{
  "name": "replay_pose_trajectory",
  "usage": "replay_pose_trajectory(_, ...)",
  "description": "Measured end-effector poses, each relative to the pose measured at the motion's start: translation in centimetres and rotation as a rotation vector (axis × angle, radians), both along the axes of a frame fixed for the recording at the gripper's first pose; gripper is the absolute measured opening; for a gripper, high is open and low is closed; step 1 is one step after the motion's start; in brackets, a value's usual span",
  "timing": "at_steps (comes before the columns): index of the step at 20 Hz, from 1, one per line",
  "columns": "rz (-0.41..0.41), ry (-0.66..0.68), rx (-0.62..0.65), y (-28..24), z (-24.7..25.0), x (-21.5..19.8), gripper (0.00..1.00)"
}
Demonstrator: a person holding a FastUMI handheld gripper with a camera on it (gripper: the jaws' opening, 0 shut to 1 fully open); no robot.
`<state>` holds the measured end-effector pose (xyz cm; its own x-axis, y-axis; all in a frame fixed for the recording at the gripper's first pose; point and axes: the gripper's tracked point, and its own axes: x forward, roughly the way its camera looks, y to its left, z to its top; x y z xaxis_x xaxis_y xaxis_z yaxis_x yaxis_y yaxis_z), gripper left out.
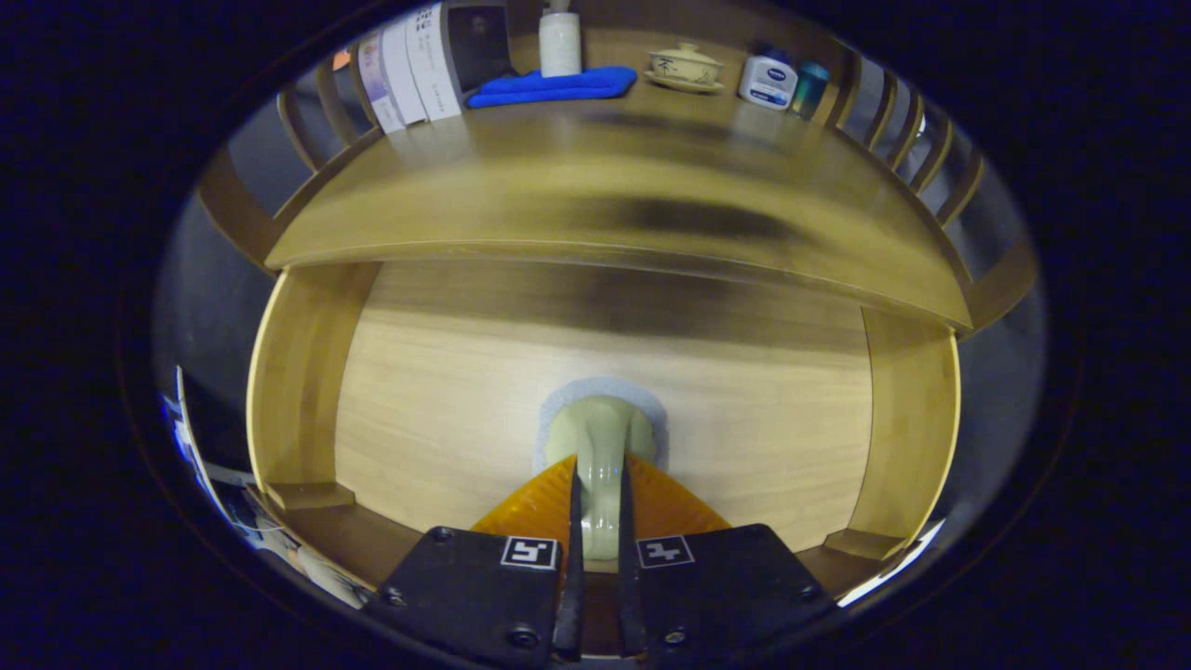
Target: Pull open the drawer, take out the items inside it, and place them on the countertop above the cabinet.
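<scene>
The wooden drawer [298, 391] stands pulled open below the countertop [521, 200], and I look down onto its light wood floor. My gripper [599, 462] is shut on a pale green rounded item [600, 430], which runs back between the two fingers. Its rounded far end pokes out just past the fingertips, over the middle of the drawer floor. A pale grey fringe surrounds that end; I cannot tell whether it is a shadow or a separate piece. What the item is stays unclear.
At the back of the countertop stand some books [409, 65], a blue cloth [549, 87], a white bottle [560, 42], a lidded teacup on a saucer [686, 67], a white jar [769, 82] and a teal cup [810, 87]. Slatted rails [907, 140] fence the countertop's sides.
</scene>
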<state>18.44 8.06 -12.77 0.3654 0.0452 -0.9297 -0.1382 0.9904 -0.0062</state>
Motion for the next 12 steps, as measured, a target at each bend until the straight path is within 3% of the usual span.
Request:
replay_pose_trajectory(7,0.025,-0.074,0.016,-0.5,7.0,0.3,0.18)
replay_pose_trajectory(12,-0.045,-0.146,0.04,-1.3,11.9,4.0,0.18)
